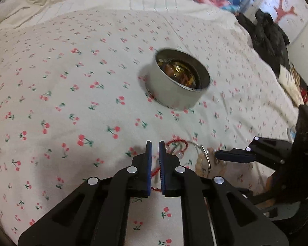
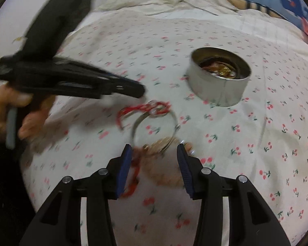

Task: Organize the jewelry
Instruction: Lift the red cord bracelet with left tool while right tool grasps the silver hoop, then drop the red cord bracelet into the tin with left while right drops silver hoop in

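A tangle of jewelry lies on the cherry-print bed cover (image 1: 71, 94): a red cord bracelet (image 2: 145, 108), a thin silver bangle (image 2: 154, 127) lying flat, and a pale beaded bracelet (image 2: 166, 176) at the bangle's near edge. The cord crosses the bangle's far rim, so the pieces overlap rather than lie apart. Beyond the tangle, well apart from it, stands an open round metal tin (image 2: 219, 82) with gold-coloured pieces already inside.

The right hand-held gripper (image 2: 154, 149) is the nearer one to the bangle and beads: its jaws stand apart, straddling the bangle's near rim and the beads, with no pad visibly pressing on either. The left hand-held gripper (image 1: 155, 145) approaches from the far left side, as the right wrist view shows; its jaws are together, and red cord runs between them, though blur leaves unclear whether the cord is truly pinched.

Judgement: the coming move turns on separating the pieces, since lifting the cord would likely drag the bangle. The tin lies ahead and to the right of both tools.
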### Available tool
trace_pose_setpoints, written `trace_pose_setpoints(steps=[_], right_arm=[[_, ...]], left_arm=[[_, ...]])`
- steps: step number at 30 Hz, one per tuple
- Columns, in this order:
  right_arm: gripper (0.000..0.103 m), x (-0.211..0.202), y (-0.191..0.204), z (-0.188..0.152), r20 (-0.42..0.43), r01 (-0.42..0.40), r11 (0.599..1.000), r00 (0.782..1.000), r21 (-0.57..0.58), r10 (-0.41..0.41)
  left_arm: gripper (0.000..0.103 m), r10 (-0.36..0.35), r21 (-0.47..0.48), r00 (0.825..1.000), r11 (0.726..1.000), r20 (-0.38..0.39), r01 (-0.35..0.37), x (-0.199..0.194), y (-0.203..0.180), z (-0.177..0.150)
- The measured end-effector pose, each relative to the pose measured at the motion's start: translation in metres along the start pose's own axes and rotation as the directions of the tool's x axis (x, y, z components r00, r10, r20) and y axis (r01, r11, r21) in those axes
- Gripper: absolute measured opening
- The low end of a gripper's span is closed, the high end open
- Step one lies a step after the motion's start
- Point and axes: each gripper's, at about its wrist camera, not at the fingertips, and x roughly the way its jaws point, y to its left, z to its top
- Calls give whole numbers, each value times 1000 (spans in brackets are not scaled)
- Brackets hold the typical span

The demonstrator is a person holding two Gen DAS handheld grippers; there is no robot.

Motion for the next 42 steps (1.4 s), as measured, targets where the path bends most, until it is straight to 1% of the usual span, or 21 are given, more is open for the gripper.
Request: trace_pose_setpoints(steps=[2,3,6,7,9,10,11,12,13,15,19,22,26,28,31,32,34,37,39,40,42], right_arm=[[45,1,-3,4,16,15,1000,1000,19,-15],[45,3,-5,6,20,30,999,999,23,-30],[45,12,-9,12,8,59,998,998,23,-59],[45,17,-8,14,-2,67,998,998,16,-67],[44,26,-4,13,-21,92,996,996,-8,-92],[40,29,-3,13,-26,101,995,994,-23,-102],[34,29,-1,13,-23,100,994,995,-34,-100],[18,28,-2,14,-18,83,996,996,-32,-84],[13,25,-1,15,-7,75,997,997,-29,-75],[6,20,-3,14,7,81,996,997,-24,-81],[6,8,-20,17,39,35,998,999,51,-37],[6,-2,-32,20,74,27,995,997,98,-35],[5,-11,-51,19,80,99,984,991,151,-112],[5,-11,-60,17,57,160,972,983,174,-172],[6,-1,-75,11,-8,182,960,983,214,-184],[10,2,-79,9,-26,180,955,984,235,-179],[38,5,-81,7,-31,150,959,989,239,-147],[40,10,-73,5,-42,184,963,983,196,-179],[33,12,-72,4,-46,191,964,982,187,-186],[14,12,-72,4,-46,183,965,983,186,-178],[5,11,-73,5,-38,167,965,986,200,-163]], left_arm=[[7,-25,-13,1000,1000,-6,25,-1,3,1],[12,-47,8,998,999,-34,47,3,1,0],[55,-27,82,997,996,-74,33,14,-15,-7],[57,-9,106,997,994,-80,18,17,-20,-9],[54,38,130,995,991,-90,-27,24,-23,-11],[32,51,116,994,992,-97,-40,27,-20,-12],[22,53,100,993,994,-106,-43,28,-16,-11],[12,18,81,995,997,-102,-10,24,-12,-10],[4,-7,75,997,997,-83,14,19,-12,-8],[4,-4,69,999,998,-45,7,10,-11,-6],[4,-81,-4,997,997,9,81,-4,3,0],[4,-95,-20,995,995,41,96,-11,7,3],[4,-81,-13,996,997,45,81,-8,3,2],[4,-50,-6,998,999,30,50,-2,0,2],[4,4,6,1000,1000,-10,-4,7,1,-1],[4,29,8,999,1000,-28,-29,13,0,-2],[7,54,10,996,999,-68,-53,23,3,-4],[13,59,-6,994,998,-90,-59,32,6,-5],[18,49,5,994,999,-94,-49,34,2,-6],[19,61,17,994,998,-93,-60,35,-1,-6],[14,83,56,993,995,-81,-79,35,-9,-7]])
